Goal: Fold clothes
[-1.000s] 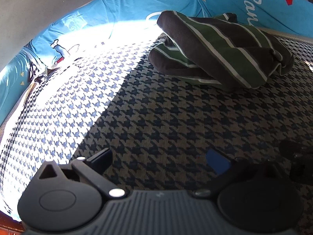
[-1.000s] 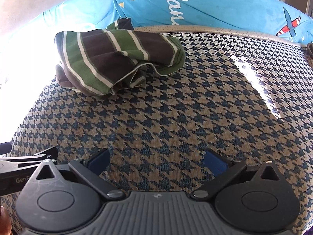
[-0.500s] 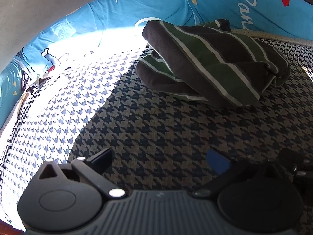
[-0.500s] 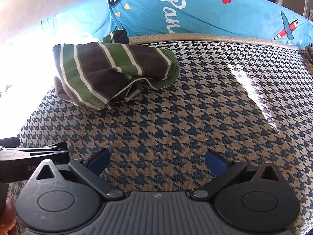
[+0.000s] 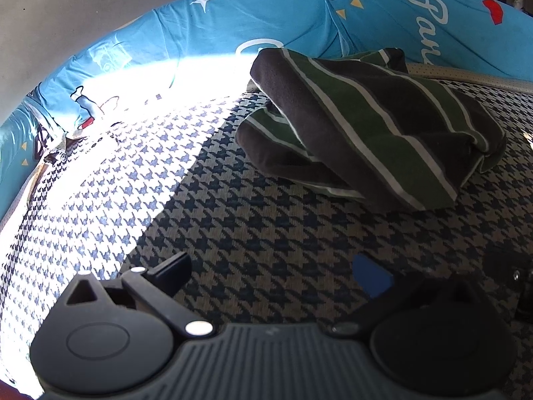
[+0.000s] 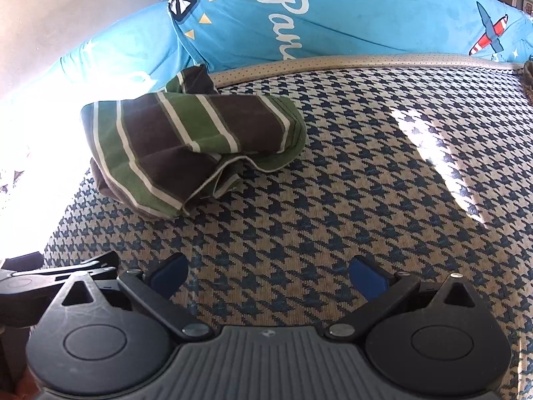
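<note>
Green, brown and white stripes mark the garment (image 6: 186, 146), a rumpled heap on the houndstooth cover (image 6: 333, 200), up against the blue printed pillow (image 6: 333, 23) at the far edge. Lying bunched with its edges doubled under, it offers no flat hem, so it likely needs spreading first. Both tools hang short of the garment, empty: the left gripper (image 5: 271, 275) with fingers spread wide, the right gripper (image 6: 268, 275) likewise parted, probably readied to pinch the near folds from either side.
</note>
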Action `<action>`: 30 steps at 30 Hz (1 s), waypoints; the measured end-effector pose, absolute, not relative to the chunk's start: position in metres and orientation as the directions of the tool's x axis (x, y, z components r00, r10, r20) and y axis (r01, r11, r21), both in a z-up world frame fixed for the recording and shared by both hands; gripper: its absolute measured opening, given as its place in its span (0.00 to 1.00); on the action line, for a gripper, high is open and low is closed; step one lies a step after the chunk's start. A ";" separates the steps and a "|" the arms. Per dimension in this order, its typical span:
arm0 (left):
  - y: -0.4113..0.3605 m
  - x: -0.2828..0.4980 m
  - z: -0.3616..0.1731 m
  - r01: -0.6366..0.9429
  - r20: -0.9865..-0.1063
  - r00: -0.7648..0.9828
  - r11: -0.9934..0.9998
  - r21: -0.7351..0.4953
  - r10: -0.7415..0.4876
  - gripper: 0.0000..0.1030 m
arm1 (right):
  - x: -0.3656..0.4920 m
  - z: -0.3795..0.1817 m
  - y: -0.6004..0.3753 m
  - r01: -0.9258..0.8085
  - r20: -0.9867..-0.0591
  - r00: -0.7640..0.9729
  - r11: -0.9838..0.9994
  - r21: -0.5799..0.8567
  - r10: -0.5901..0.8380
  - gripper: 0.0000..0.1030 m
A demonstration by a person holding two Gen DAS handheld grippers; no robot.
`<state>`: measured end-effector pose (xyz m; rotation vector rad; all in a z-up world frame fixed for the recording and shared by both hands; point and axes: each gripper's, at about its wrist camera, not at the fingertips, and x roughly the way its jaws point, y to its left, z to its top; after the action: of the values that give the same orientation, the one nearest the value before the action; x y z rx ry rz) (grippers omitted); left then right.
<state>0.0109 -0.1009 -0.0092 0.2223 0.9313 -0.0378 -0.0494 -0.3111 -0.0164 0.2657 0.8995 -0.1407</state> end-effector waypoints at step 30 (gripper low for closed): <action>-0.070 0.050 -0.007 0.084 -0.805 0.592 0.991 0.102 0.033 1.00 | -0.008 -0.009 -0.305 0.208 -0.768 0.640 0.964 0.164 -0.007 0.96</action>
<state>0.0496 -0.0703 -0.0069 0.1341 0.9370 -0.0297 -0.0076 -0.3051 -0.0093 0.2470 0.8697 -0.1239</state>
